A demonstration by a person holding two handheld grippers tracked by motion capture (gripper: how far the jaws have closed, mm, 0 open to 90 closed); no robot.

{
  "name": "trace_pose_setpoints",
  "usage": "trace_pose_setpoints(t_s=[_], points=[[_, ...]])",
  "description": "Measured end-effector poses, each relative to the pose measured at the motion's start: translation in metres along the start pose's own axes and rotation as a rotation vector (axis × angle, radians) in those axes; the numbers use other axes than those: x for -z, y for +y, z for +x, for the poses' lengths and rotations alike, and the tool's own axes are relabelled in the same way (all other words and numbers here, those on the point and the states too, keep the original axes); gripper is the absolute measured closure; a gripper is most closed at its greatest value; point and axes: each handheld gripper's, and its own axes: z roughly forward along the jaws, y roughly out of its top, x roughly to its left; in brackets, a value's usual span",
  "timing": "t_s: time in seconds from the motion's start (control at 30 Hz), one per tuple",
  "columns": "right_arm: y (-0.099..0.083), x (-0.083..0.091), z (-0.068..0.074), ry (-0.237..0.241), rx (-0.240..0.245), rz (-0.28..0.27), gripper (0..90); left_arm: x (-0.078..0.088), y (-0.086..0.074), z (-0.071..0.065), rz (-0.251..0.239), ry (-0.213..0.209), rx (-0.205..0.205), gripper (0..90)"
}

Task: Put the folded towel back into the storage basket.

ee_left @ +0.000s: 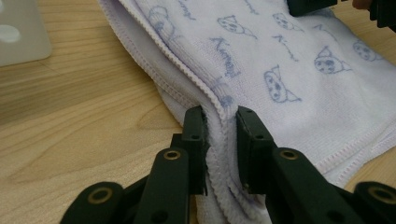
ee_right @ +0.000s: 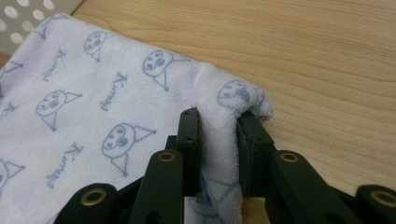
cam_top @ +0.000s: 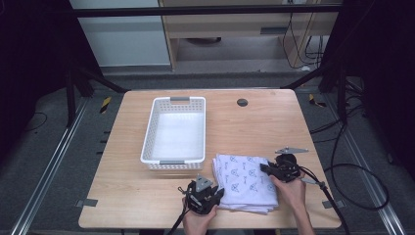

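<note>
A folded white towel (cam_top: 247, 181) printed with small blue cartoon faces lies on the wooden table near its front edge. My left gripper (cam_top: 213, 195) is shut on the towel's near left corner; in the left gripper view the hemmed edge (ee_left: 219, 154) bunches between its jaws (ee_left: 220, 122). My right gripper (cam_top: 266, 169) is shut on the right edge, where the cloth (ee_right: 140, 107) folds up between its jaws (ee_right: 218, 126). A white perforated basket (cam_top: 175, 132) stands empty just behind and left of the towel.
A round dark grommet (cam_top: 242, 102) sits in the table top at the back. The basket's wall (ee_right: 28, 14) shows at the top left of the right gripper view. Cables (cam_top: 342, 186) trail off the table's right side onto the floor.
</note>
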Motion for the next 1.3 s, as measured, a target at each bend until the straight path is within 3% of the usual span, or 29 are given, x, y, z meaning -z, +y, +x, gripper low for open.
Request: trace_pose_setpoints(t_s=[0.47,0.9,1.1,1.3], points=[[0.005,0.022,0.004,0.054,-0.010,-0.078,76.2,0.008,0.004,0.000,-0.033,0.000,-0.001,76.4],[0.020,0.047,0.029,0.013,0.088,-0.165,76.4,0.030,0.016,-0.001,-0.094,-0.015,-0.021,76.7],[0.025,0.055,0.035,0.007,0.078,-0.201,76.4,0.039,0.025,-0.003,-0.115,-0.018,-0.026,76.6],[0.036,0.064,0.043,-0.002,0.059,-0.245,76.3,0.054,0.043,-0.004,-0.143,0.000,-0.063,76.7]])
